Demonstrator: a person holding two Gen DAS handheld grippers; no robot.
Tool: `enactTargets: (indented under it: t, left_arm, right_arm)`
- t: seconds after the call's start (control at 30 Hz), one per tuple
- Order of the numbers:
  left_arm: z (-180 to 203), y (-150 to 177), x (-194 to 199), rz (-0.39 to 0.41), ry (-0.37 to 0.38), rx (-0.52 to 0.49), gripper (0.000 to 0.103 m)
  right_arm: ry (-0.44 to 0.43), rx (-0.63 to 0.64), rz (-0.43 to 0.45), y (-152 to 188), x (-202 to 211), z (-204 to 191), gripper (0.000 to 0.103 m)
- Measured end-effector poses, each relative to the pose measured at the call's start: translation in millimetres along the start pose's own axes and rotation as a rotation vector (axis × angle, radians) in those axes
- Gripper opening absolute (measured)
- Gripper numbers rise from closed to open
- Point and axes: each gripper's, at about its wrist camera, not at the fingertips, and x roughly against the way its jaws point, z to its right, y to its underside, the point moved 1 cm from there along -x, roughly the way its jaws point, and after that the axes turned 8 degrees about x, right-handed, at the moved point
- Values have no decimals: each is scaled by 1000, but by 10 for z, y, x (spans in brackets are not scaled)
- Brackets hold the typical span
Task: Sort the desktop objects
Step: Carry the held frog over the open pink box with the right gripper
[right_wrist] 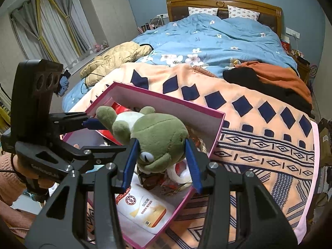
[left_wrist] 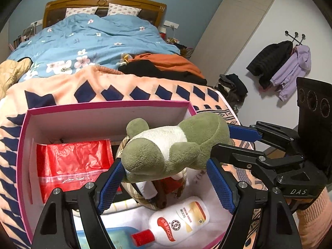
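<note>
- Right gripper (right_wrist: 161,161): bottom centre of the right wrist view; blue pads pressed on either side of the plush frog's head, jaws part open, toy gripped.
- Left gripper (left_wrist: 164,183): bottom centre of the left wrist view; blue pads spread wide; left pad touching the frog's foot, right pad just clear of the body. Firm clamp or mere straddling: cannot tell.
- Same left gripper seen from the right wrist view at centre left, one blue finger (right_wrist: 93,123) touching the toy's leg.
- Plush frog (left_wrist: 172,143): green with white belly, lying sideways, suspended above the box near frame centre; head toward the right gripper, legs toward the left.
- Box (left_wrist: 110,104): pink rim, pale inner walls, open top; middle to lower part of both views, directly beneath the toy.
- Red plastic bag (left_wrist: 72,166): crumpled, inside the box, left side of the left wrist view.
- White bottle (left_wrist: 180,222): red cap, lying flat in the box, bottom centre.
- Plaid pouch (left_wrist: 143,197): inside the box, beneath the frog, small items poking from it.
- Tape roll (right_wrist: 179,174): whitish, in the box, just below the frog's head.
- Blanket (right_wrist: 259,128): peach with navy diamonds, under the box, spread across the bed's foot.
- Quilt (left_wrist: 93,39): blue, floral, upper half.
- Hanging jackets (left_wrist: 282,64): black and lilac, on wall hooks, upper right.
</note>
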Motion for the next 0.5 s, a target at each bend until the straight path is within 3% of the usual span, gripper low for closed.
enactTargets:
  t: [0.5]
  left_arm:
    - [-71,-20,-175,-10,-5,10,81]
  right_arm:
    - [3,-11,-20,22,-127,91,48]
